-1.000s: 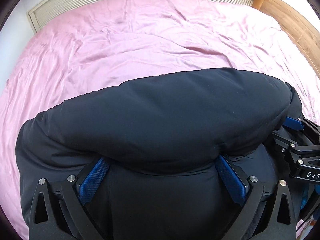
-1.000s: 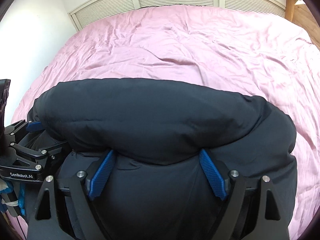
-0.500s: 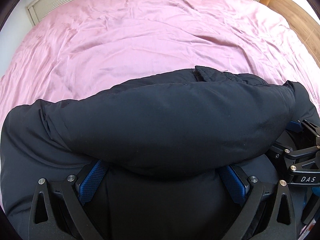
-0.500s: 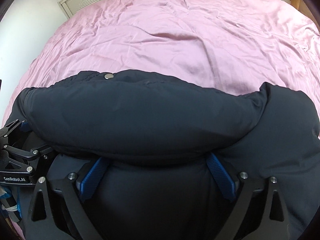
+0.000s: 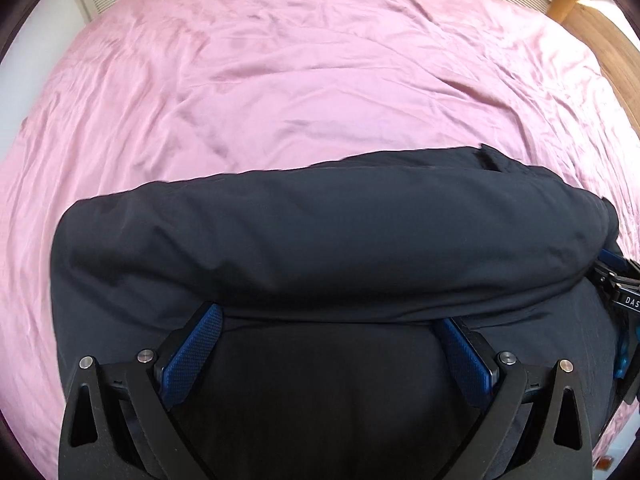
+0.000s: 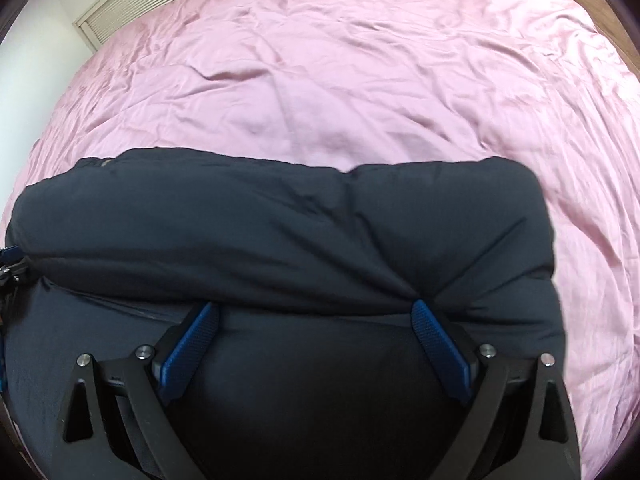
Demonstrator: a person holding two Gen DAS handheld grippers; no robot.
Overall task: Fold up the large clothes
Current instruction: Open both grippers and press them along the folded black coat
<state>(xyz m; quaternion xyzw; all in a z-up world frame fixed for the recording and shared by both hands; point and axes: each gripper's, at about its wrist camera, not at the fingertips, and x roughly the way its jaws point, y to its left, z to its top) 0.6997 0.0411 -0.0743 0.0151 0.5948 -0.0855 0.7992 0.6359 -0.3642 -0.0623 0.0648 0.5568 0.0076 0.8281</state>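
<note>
The left gripper (image 5: 330,322) points forward and slightly downward over the near part of the bed, its two black arms rising from the bottom of the left wrist view. Its jaws are spread wide; the blue textured pads (image 5: 192,354) sit well apart, and their tips disappear under a thick rolled fold of the dark navy jacket (image 5: 320,240). Dark fabric fills the whole gap between the fingers. Whether the pads press the fabric or merely lie under it cannot be told.

The jacket lies on the pink sheet (image 5: 280,80), bunched into a padded roll running left to right across the near side of the bed. A small flap stands up at the roll's far right top edge.

At the right edge of the left wrist view, the right gripper (image 5: 620,300) is partly visible just beside the roll's right end, carrying the white letters "DAS"; the rest of the marking is cut off.

In the right wrist view, the right gripper (image 6: 316,316) takes the same forward, slightly downward pose. Its jaws are likewise spread wide, with blue pads (image 6: 438,344) tucked under the jacket (image 6: 280,232) fold and fabric between them. The pink sheet (image 6: 360,60) extends wrinkled behind. Louvred panels (image 6: 140,4) stand beyond the bed's far left edge.
</note>
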